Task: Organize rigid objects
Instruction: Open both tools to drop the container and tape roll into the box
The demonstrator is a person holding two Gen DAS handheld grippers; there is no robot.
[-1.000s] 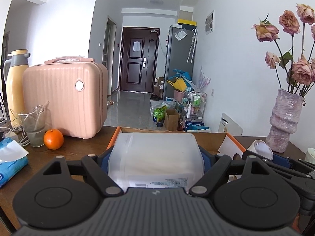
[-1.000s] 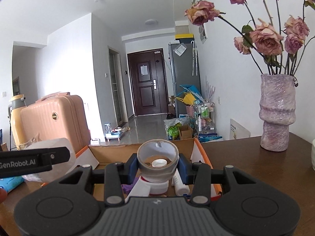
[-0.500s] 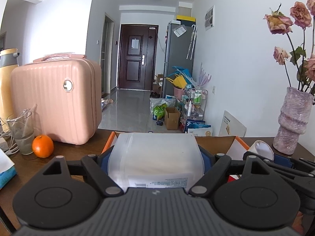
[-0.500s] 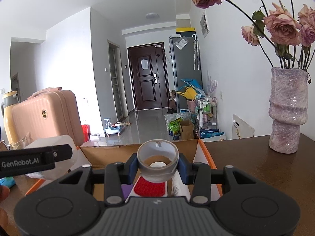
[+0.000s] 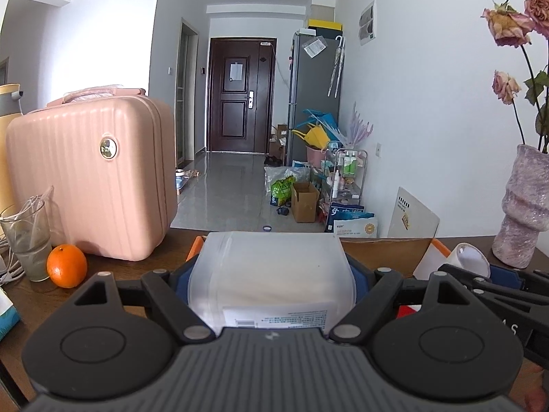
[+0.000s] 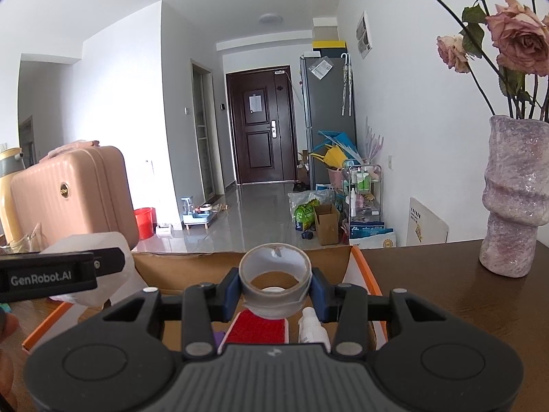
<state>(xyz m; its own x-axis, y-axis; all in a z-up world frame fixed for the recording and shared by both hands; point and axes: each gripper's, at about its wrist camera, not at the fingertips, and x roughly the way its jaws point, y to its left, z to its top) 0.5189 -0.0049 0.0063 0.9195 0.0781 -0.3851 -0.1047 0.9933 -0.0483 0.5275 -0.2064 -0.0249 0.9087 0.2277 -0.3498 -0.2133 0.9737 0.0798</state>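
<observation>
My left gripper [image 5: 271, 285] is shut on a white translucent pack [image 5: 274, 261] with a printed label, its blue pads pressing both sides. My right gripper [image 6: 274, 290] is shut on a grey tape roll [image 6: 274, 304], held with its hole facing up. Both are held over the near end of an open cardboard box [image 6: 370, 281] with an orange rim. Inside the box lie a red brush-like item [image 6: 257, 328] and a small white bottle [image 6: 312, 326]. The right wrist view shows the left gripper's finger [image 6: 51, 276] and pack at the left.
On the dark wooden table [image 6: 446, 292], a pink suitcase [image 5: 92, 178], an orange [image 5: 67, 266], a glass [image 5: 27, 237] and a yellow flask [image 5: 8, 137] stand left of the box. A mauve vase [image 6: 514, 199] with dried roses stands to the right. Beyond the table is a hallway.
Both grippers have moved forward over the table toward the box, each keeping its load. The suitcase and the vase now look closer and further apart.
</observation>
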